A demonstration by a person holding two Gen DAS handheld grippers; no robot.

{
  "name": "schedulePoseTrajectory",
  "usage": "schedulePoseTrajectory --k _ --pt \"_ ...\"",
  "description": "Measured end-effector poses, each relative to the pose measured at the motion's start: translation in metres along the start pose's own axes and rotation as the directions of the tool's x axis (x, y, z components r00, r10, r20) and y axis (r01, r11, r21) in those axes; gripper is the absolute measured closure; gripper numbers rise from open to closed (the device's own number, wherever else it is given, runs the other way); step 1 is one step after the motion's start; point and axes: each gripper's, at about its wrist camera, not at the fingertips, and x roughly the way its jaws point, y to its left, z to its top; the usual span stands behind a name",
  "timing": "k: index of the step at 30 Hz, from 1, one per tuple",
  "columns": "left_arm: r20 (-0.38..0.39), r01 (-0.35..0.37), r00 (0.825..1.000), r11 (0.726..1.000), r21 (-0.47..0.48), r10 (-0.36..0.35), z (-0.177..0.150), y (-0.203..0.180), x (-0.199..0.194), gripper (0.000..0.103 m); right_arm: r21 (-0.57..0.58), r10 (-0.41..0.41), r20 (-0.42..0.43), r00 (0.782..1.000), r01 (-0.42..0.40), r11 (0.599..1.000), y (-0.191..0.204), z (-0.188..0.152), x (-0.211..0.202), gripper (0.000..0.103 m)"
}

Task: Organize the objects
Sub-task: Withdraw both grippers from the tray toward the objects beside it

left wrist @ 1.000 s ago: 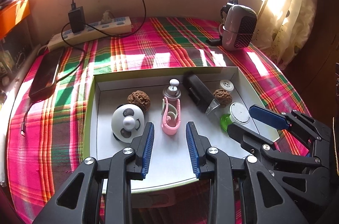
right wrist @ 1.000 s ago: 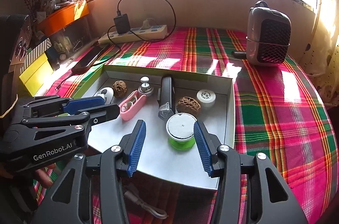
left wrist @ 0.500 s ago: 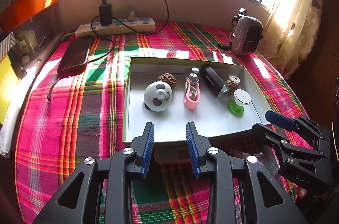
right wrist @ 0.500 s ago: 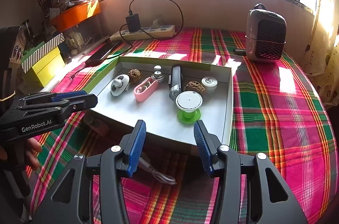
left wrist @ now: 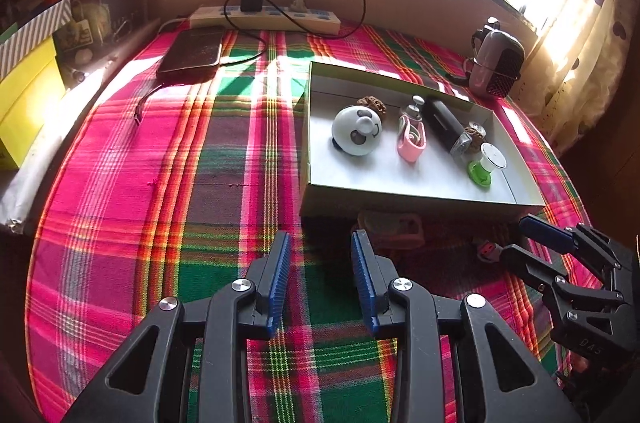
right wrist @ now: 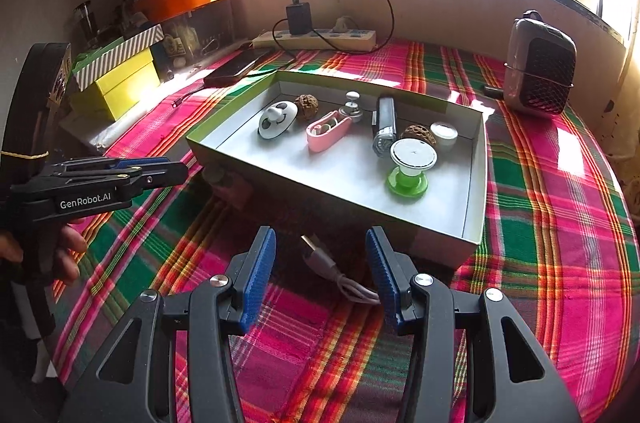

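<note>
A shallow white box [left wrist: 404, 197] [right wrist: 476, 183] with a green rim sits on the plaid cloth. It holds a white panda-face gadget [left wrist: 357, 136] [right wrist: 276, 119], two walnuts [left wrist: 372, 103] [right wrist: 418, 134], a pink case [left wrist: 411, 142] [right wrist: 327, 131], a black cylinder [left wrist: 444, 129] [right wrist: 384, 127], a green-and-white stand [left wrist: 485, 165] [right wrist: 410, 167] and small white caps. My left gripper [left wrist: 320, 263] is open and empty, in front of the box. My right gripper [right wrist: 320, 263] is open and empty over a white USB cable [right wrist: 340, 273].
A brownish item [left wrist: 390, 229] [right wrist: 230, 185] lies against the box's front wall. A power strip with charger [left wrist: 264, 17] [right wrist: 316, 37], a phone [left wrist: 192, 57], a small heater [left wrist: 496, 65] [right wrist: 538, 67] and yellow boxes [right wrist: 120, 83] stand around the table's edges.
Both grippers have pulled back and up from over the box to the cloth in front of it, both staying open. The box and its contents have not moved.
</note>
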Motion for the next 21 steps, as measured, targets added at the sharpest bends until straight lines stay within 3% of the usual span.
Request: schedulePoseTrajectory --k 9,16,21 --pt "-0.009 -0.001 1.000 1.000 -0.029 0.000 -0.007 0.014 -0.001 0.074 -0.075 0.133 -0.059 0.989 -0.137 0.988 0.045 0.013 0.036 0.055" --pt "-0.017 -0.010 1.000 0.998 -0.059 0.009 -0.013 0.033 -0.006 0.074 -0.076 0.144 -0.092 0.985 -0.151 0.986 0.059 0.018 0.055 0.055" --pt "-0.023 -0.013 1.000 0.997 -0.079 0.012 -0.015 0.046 -0.007 0.074 -0.116 0.210 -0.107 0.972 -0.222 0.968 0.073 0.015 0.051 0.055"
